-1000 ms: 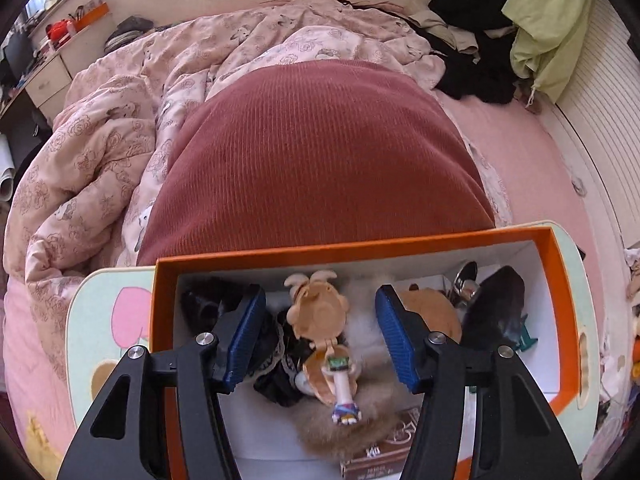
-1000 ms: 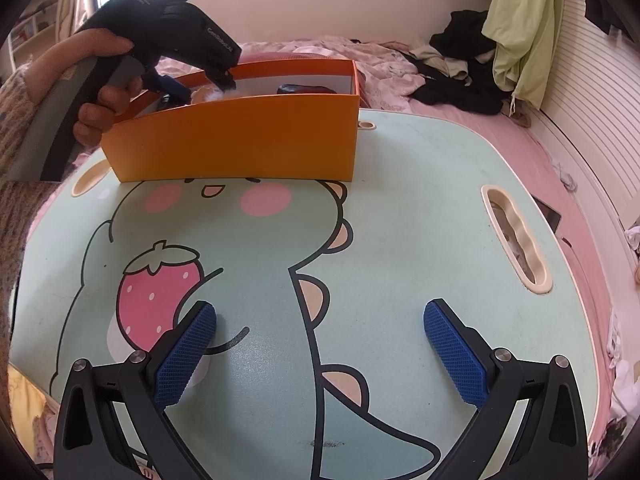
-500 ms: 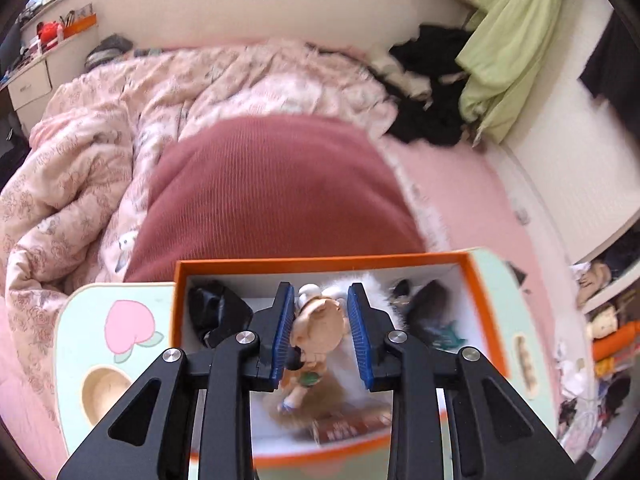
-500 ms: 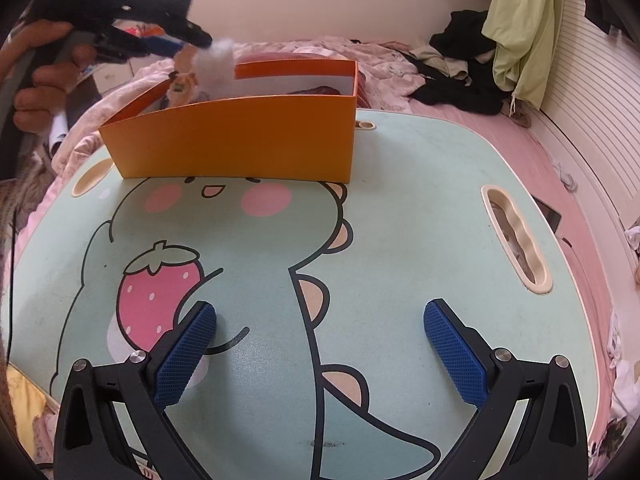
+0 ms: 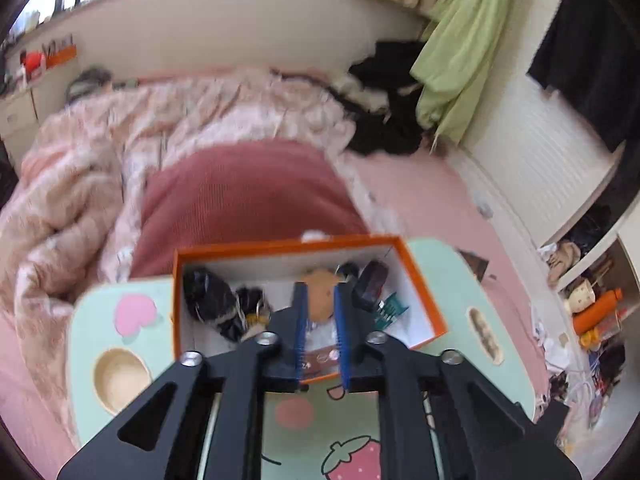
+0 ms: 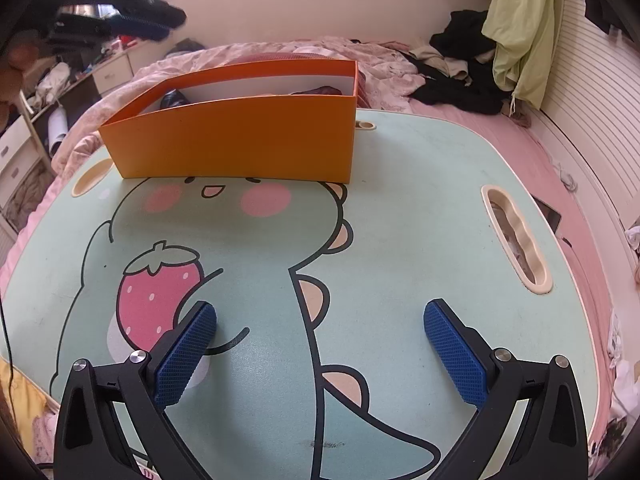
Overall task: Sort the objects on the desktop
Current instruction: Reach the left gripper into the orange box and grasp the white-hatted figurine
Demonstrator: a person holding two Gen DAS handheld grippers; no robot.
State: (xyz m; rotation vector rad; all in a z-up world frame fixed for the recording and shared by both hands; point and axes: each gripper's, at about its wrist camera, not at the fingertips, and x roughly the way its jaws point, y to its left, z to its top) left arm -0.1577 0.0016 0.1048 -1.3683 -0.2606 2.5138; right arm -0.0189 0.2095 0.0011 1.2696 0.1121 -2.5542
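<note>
An orange box [image 5: 424, 300] stands at the far end of the mint lap table [image 6: 400, 208]; it also shows in the right wrist view [image 6: 240, 144]. It holds dark items [image 5: 208, 300], a brown round piece [image 5: 320, 292] and a green clip [image 5: 390, 308]. My left gripper [image 5: 320, 308] is high above the box, its pads nearly closed. A pale fuzzy bit shows between the pads, blurred; whether it is held I cannot tell. My right gripper [image 6: 320, 340] is open and empty just above the table's near part.
The table bears a dinosaur and strawberry print, with a cup hole [image 5: 118, 376] and a slot [image 6: 516, 236]. A bed with a pink quilt [image 5: 120, 140] and a maroon cushion [image 5: 240, 192] lies behind. Clothes [image 6: 460, 76] pile at the right.
My left gripper closed on the small doll in the box and rose high above it. The doll no longer shows clearly between the pads. My right gripper has not moved.
</note>
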